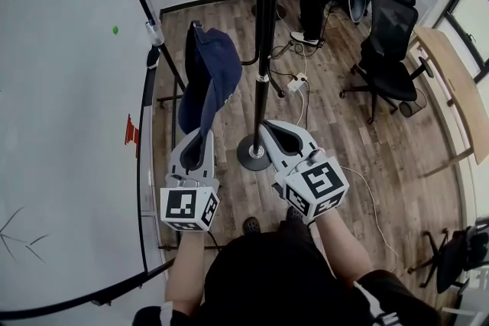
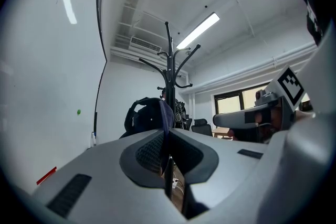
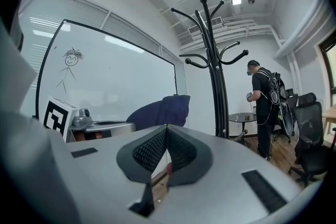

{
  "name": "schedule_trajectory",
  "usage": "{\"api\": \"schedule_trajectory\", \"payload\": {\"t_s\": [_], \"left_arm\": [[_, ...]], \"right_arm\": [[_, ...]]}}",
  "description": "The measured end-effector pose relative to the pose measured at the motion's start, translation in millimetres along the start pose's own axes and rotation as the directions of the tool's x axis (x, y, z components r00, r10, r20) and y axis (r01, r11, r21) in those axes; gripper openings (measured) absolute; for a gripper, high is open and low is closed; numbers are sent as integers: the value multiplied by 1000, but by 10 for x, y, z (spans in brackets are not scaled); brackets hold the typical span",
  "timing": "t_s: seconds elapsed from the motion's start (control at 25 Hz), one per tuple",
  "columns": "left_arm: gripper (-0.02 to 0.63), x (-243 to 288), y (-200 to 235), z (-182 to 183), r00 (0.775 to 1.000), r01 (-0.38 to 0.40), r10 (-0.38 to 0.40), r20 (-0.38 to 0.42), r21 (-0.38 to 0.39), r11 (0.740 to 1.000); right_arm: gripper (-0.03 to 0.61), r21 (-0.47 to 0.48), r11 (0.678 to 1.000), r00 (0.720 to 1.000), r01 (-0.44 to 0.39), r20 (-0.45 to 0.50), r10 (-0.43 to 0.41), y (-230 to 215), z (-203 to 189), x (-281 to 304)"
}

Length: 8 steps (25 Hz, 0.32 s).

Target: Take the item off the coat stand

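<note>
Head view puts the navy cap (image 1: 210, 76) just left of the coat stand (image 1: 263, 34), standing on edge with its crown uppermost and its lower edge, which looks like the brim, caught in the left gripper (image 1: 199, 135). The left gripper view shows those jaws clamped on that thin edge, with the cap's body rising just beyond the tips. As far as the views show, the cap sits beside the pole and clear of the curved hooks. I judge the lift-off done, with only a clean carry-away left. The hold is on a narrow rim only, so a firm, even pinch matters. A smooth draw toward the body, away from the pole and the hook arm just beside the cap, should stop it swinging or snagging. The right gripper (image 1: 269, 127) is just right of the pole, jaws closed together on nothing; it could support the crown if the cap sags. The whiteboard (image 1: 69, 126) stands close on the left, leaving little room that way.
</note>
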State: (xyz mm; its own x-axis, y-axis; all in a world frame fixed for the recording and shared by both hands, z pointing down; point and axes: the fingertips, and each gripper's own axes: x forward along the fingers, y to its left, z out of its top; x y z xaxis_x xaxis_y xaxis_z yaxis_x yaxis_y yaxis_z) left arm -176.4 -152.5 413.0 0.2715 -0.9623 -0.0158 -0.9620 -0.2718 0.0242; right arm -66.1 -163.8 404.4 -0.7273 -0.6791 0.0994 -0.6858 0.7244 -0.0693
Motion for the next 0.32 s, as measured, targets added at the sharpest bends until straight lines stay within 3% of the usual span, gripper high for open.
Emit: {"api": "schedule_trajectory", "payload": {"t_s": [0.32], "left_arm": [[30,38,36,15,1000,-7,7,1,1,1000]], "right_arm": [[31,-6,1000,1000,7,13,-7,-52,52,7]]}}
